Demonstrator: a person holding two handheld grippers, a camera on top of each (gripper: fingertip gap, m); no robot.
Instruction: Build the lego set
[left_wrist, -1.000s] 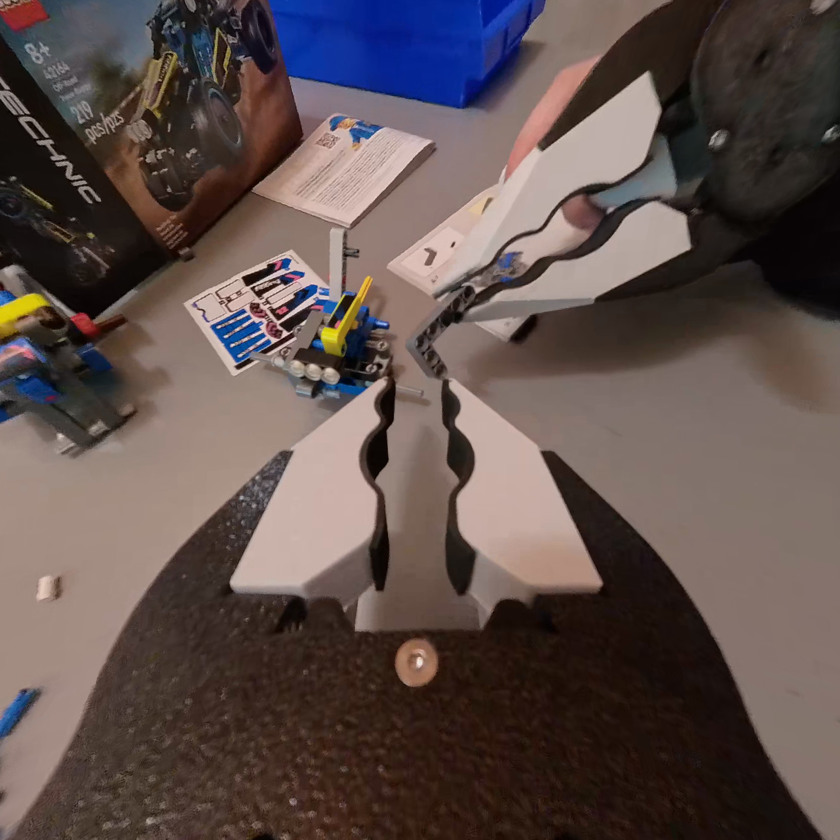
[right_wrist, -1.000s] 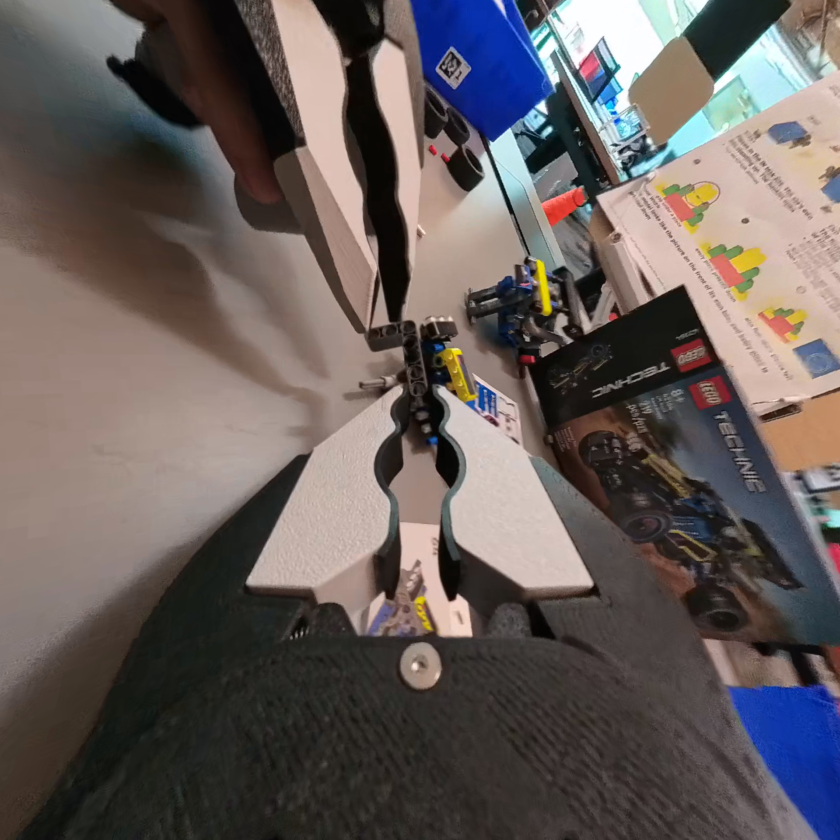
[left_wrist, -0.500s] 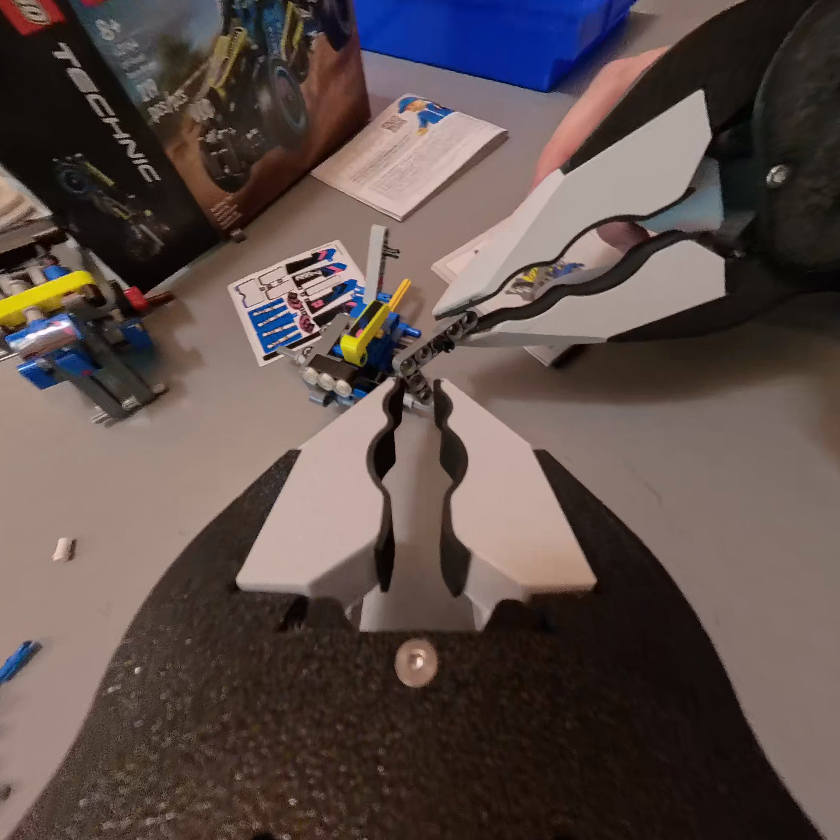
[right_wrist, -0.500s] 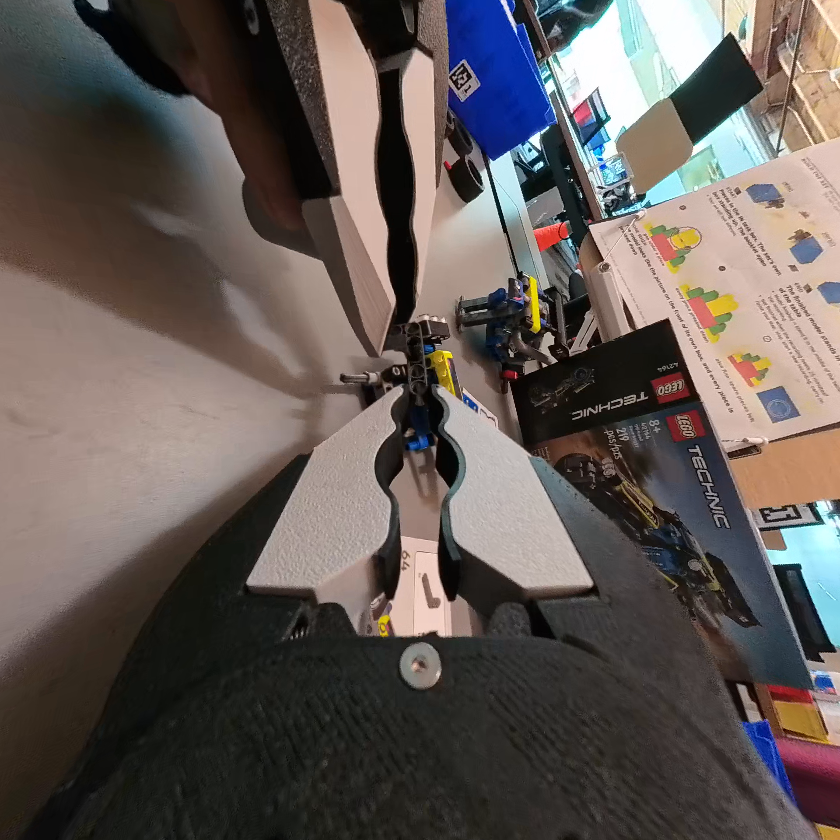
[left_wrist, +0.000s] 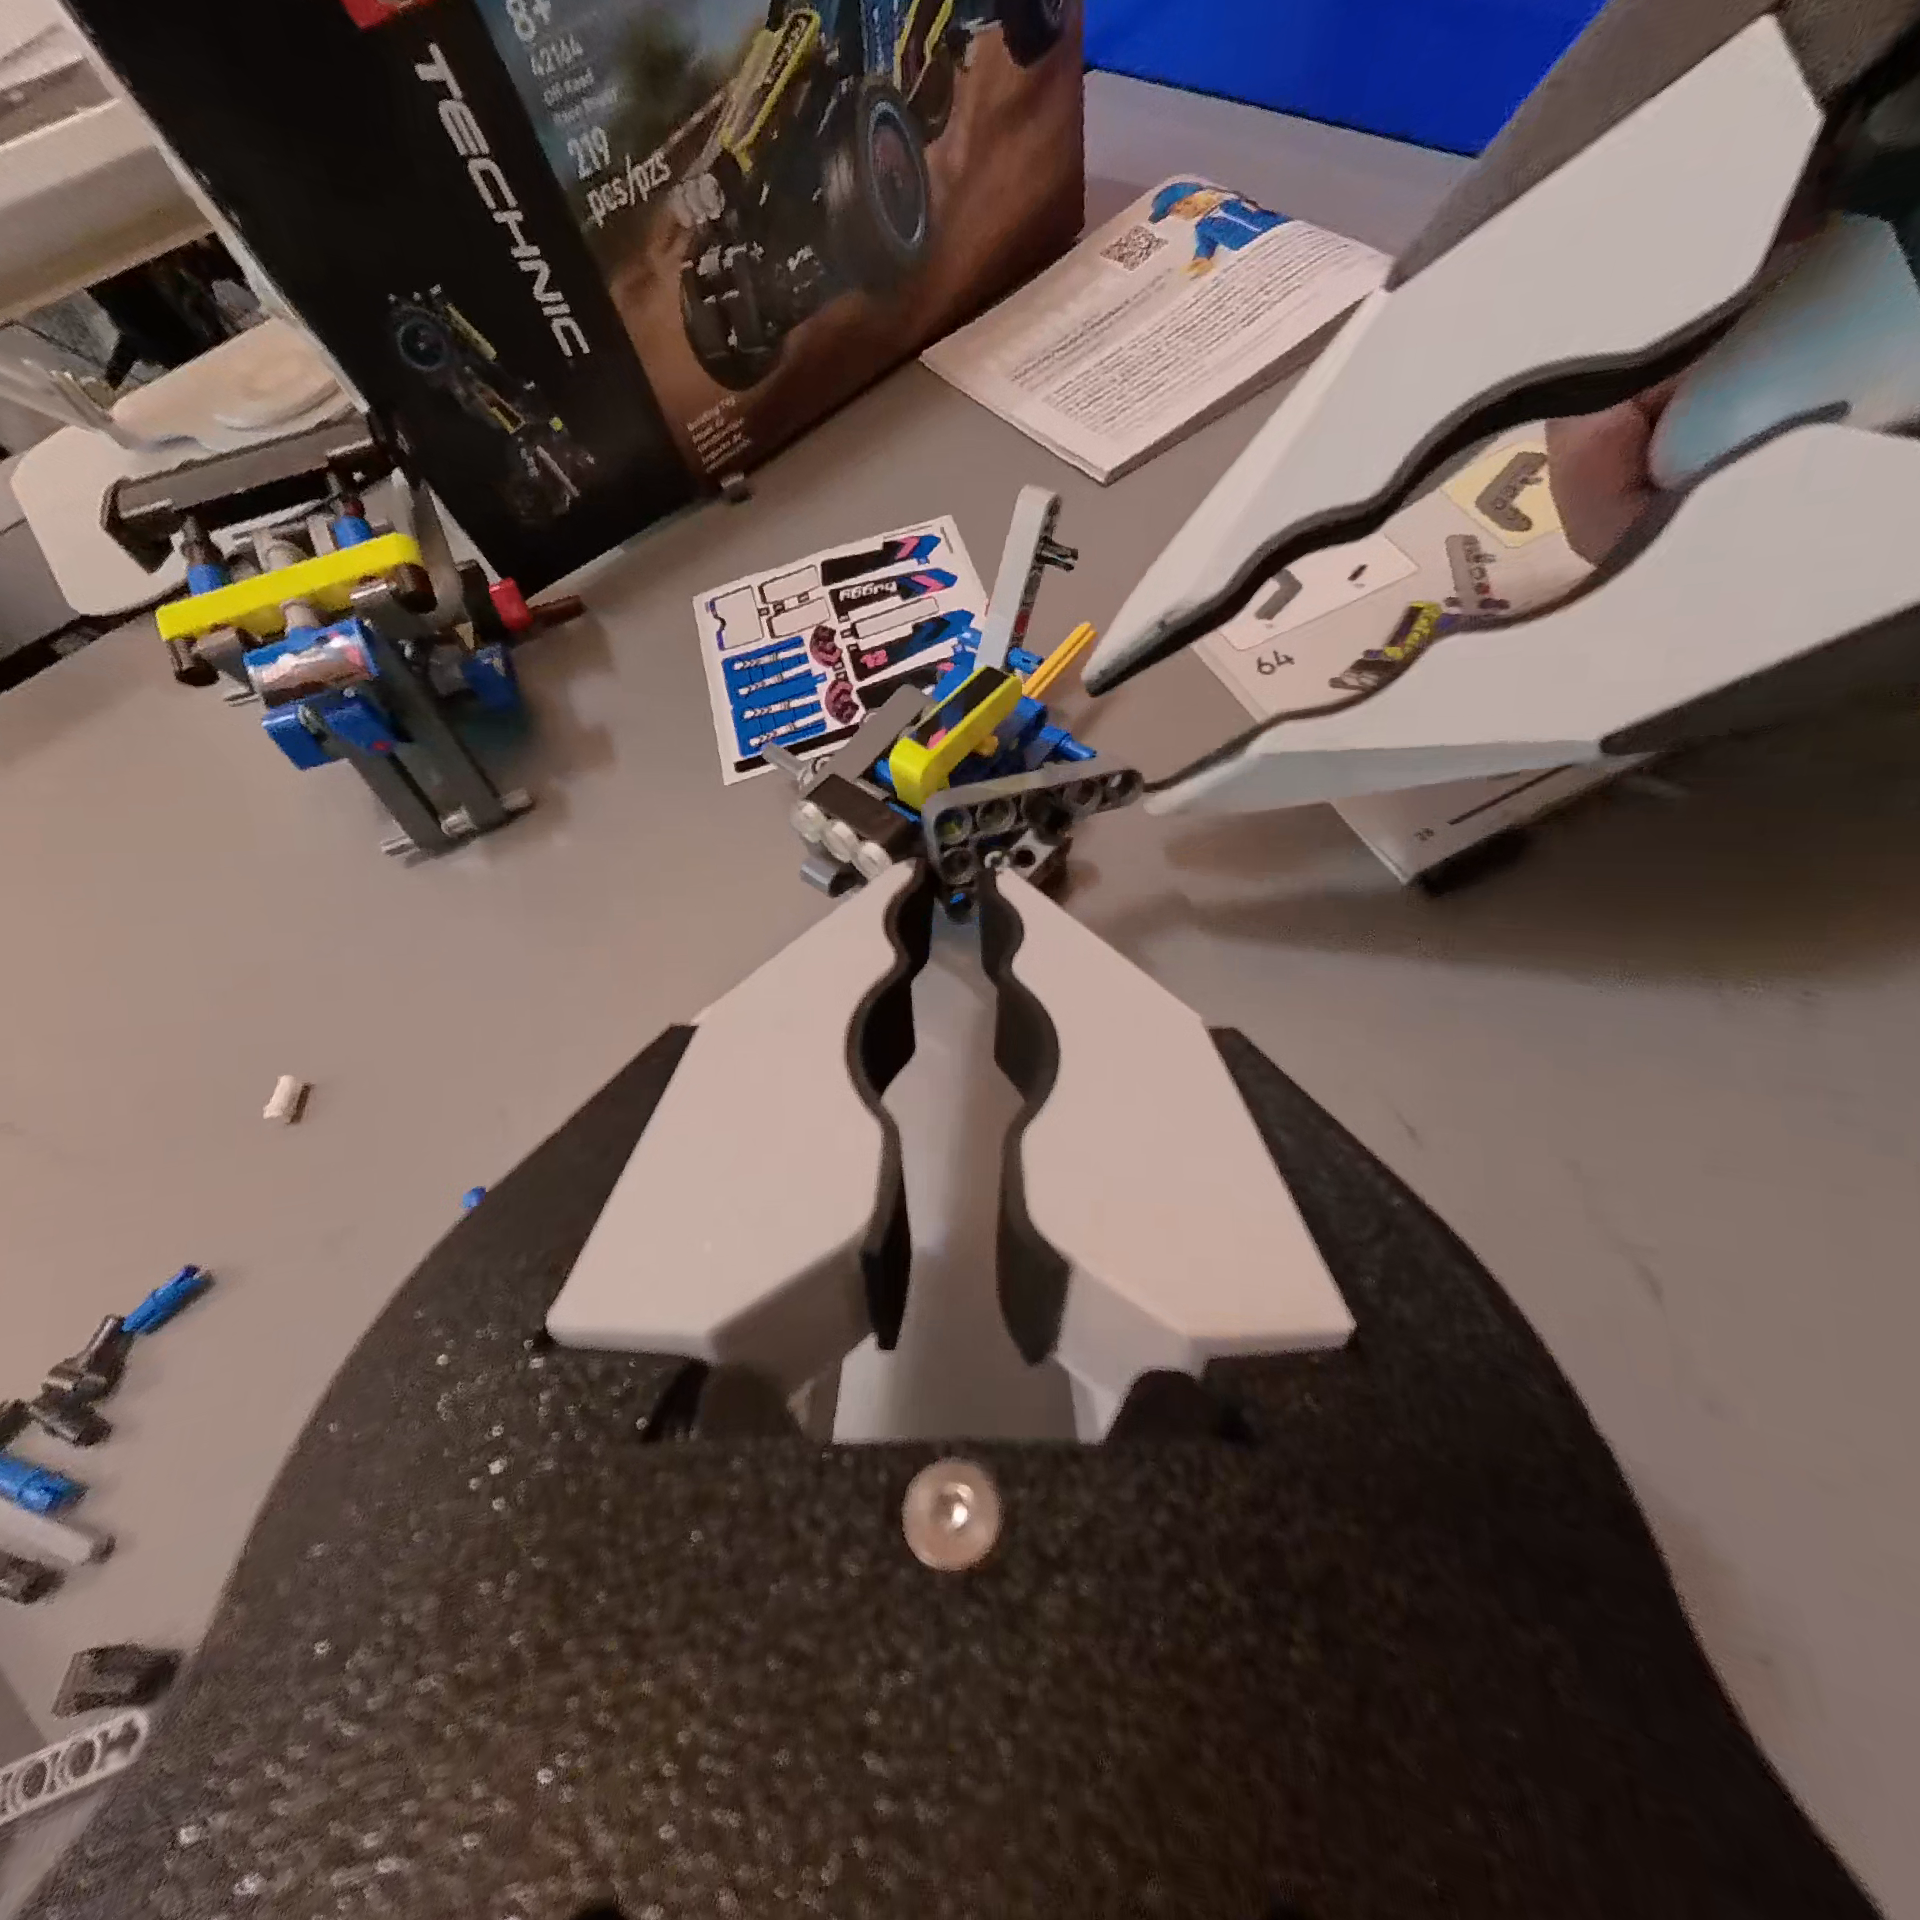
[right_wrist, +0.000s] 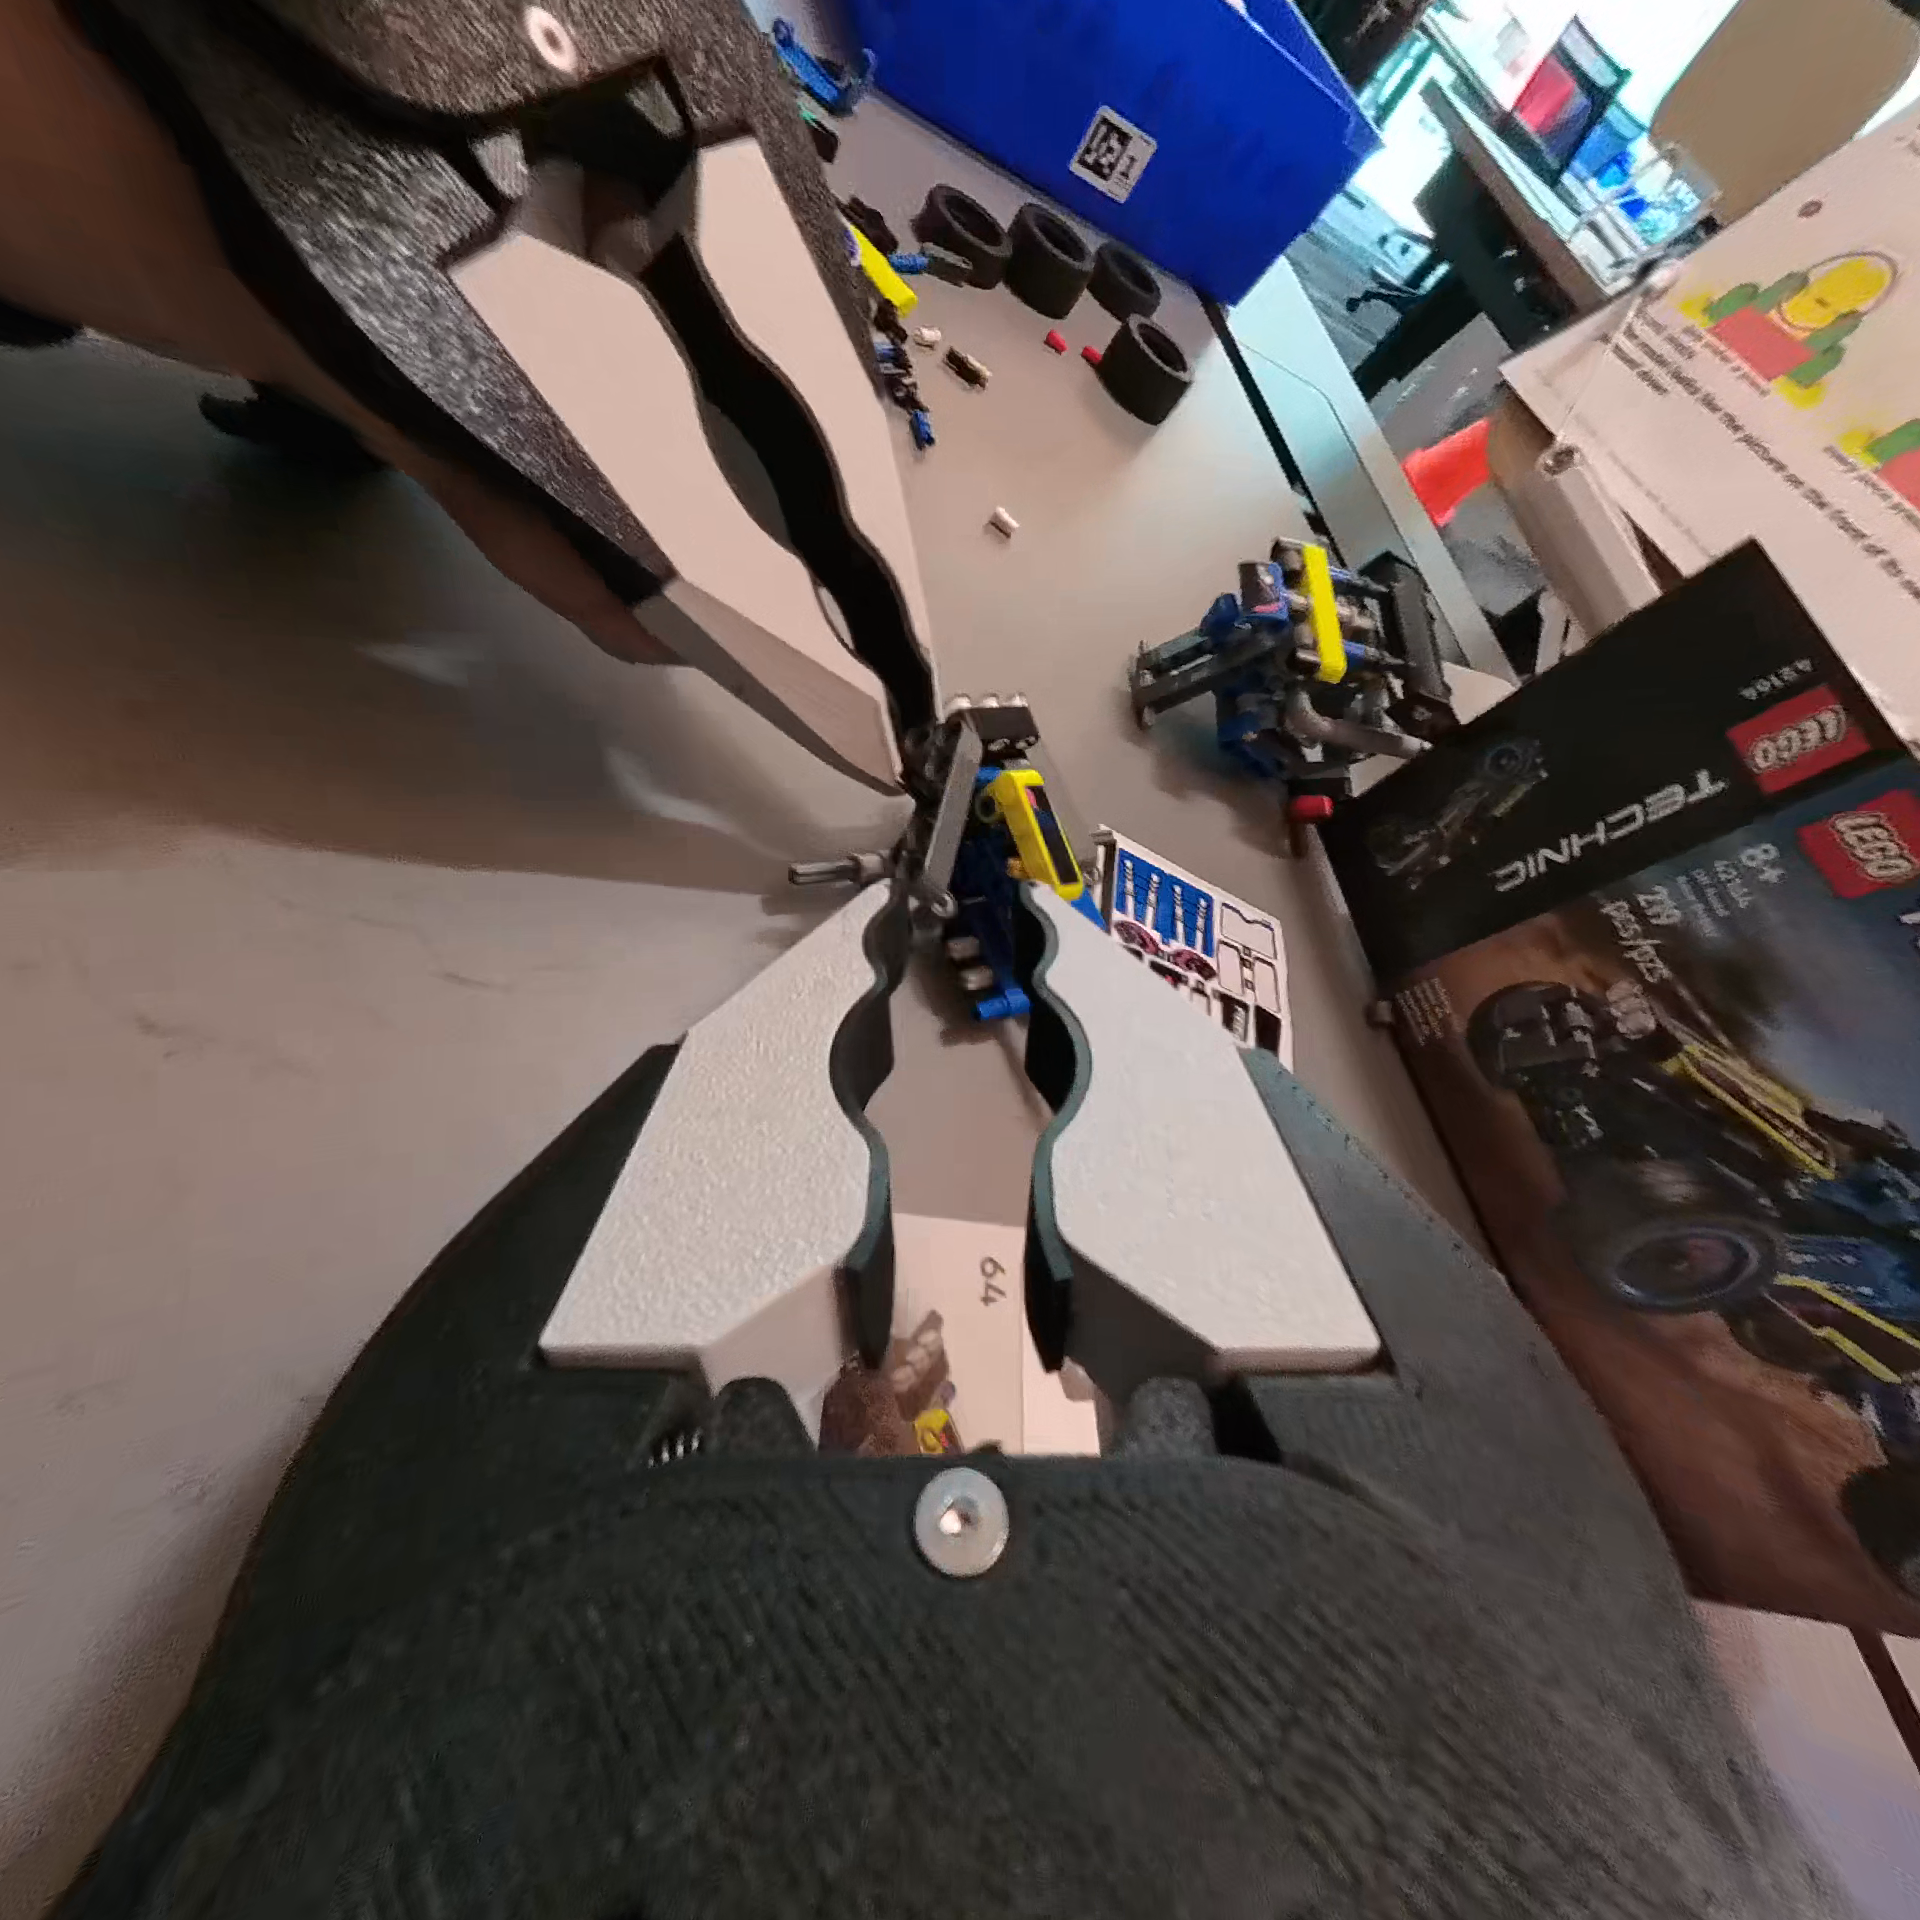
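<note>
While the right gripper (right_wrist: 956, 894) pinches a dark grey beam (left_wrist: 1023, 816) against the small blue-yellow assembly (left_wrist: 940, 764) on the grey table (left_wrist: 312, 987), the left gripper (left_wrist: 951, 883) (narrowly parted) touches it; set box (left_wrist: 582, 239) behind, blue bin (right_wrist: 1091, 114) beyond.

bare grey table (left_wrist: 1455, 1091) right, sticker sheet (left_wrist: 831, 634), box (left_wrist: 623, 208) crowding behind

A plain grey table (left_wrist: 312, 987) fills the foreground under dim indoor light, with a blue bin (right_wrist: 1091, 94) at its far edge and bright windows (right_wrist: 1507, 62) beyond further desks (right_wrist: 1507, 208).
</note>
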